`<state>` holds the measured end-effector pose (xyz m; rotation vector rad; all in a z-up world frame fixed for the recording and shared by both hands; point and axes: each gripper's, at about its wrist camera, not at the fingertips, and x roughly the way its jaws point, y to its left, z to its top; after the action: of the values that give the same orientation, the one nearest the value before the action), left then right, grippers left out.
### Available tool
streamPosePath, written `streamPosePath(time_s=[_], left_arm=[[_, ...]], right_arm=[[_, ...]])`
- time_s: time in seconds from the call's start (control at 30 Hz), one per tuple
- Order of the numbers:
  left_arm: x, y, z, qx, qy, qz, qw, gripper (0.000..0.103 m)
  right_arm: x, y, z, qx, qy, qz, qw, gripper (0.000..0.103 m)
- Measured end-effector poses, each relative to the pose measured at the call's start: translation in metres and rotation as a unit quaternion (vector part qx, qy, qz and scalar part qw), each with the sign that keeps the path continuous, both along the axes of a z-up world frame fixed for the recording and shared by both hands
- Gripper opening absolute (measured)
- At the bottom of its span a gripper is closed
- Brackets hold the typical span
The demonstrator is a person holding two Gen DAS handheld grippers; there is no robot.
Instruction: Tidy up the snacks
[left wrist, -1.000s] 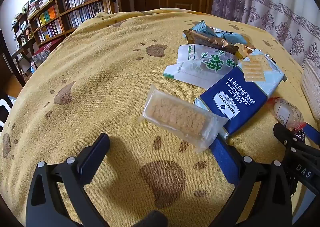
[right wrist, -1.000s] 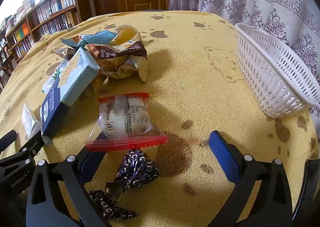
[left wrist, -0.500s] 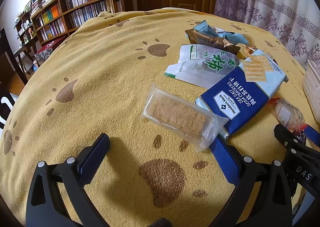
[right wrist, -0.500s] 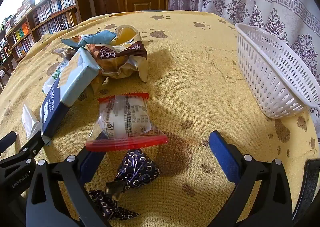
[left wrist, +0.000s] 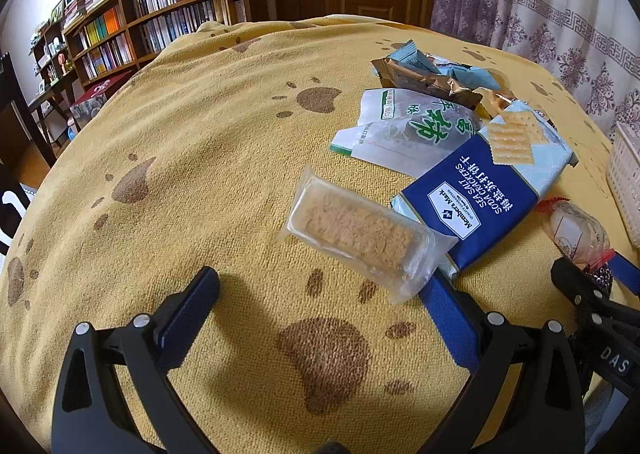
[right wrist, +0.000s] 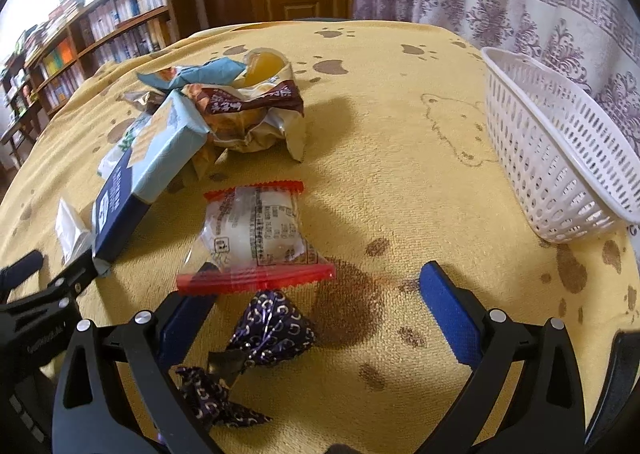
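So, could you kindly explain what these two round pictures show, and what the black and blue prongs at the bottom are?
Each picture comes from a fisheye camera on a hand-held gripper that a person carries; there is no robot. The prongs are its two fingers. The left hand-held gripper faces a clear-wrapped biscuit bar and a blue cracker box. The right hand-held gripper faces a red-edged packet, a purple candy and a white basket. Everything lies on a yellow paw-print cloth. Both are open, holding nothing.

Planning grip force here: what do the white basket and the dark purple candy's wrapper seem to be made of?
The white basket looks like rigid moulded plastic with a matte finish: its walls carry regular slots. The purple candy wrapper looks like thin metallised foil or film: it is crinkled, glinting and twisted at the end.
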<state>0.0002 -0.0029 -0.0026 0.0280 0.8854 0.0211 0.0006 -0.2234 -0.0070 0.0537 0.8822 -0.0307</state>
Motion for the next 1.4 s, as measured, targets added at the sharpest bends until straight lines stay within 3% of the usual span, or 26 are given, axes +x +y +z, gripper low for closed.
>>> streamPosePath(time_s=[0.33,0.6,1.03,1.4], left_arm=[[0.000,0.001,0.001,-0.004,0.000,-0.001,1.0000,0.098],[-0.003,0.004,0.002,-0.010,-0.002,-0.008,0.9999,0.098],[-0.010,0.012,0.010,-0.042,-0.017,-0.016,0.9989,0.098],[-0.025,-0.002,0.024,0.001,-0.062,-0.037,0.9974,0.098]], right_arm=[[-0.002,0.005,0.000,0.004,0.002,0.037,0.999,0.101],[-0.023,-0.002,0.014,0.046,-0.064,0.063,0.995,0.101],[-0.038,-0.015,0.026,0.087,-0.116,0.063,0.987,0.101],[-0.044,-0.024,0.031,0.110,-0.140,0.051,0.983,0.101]])
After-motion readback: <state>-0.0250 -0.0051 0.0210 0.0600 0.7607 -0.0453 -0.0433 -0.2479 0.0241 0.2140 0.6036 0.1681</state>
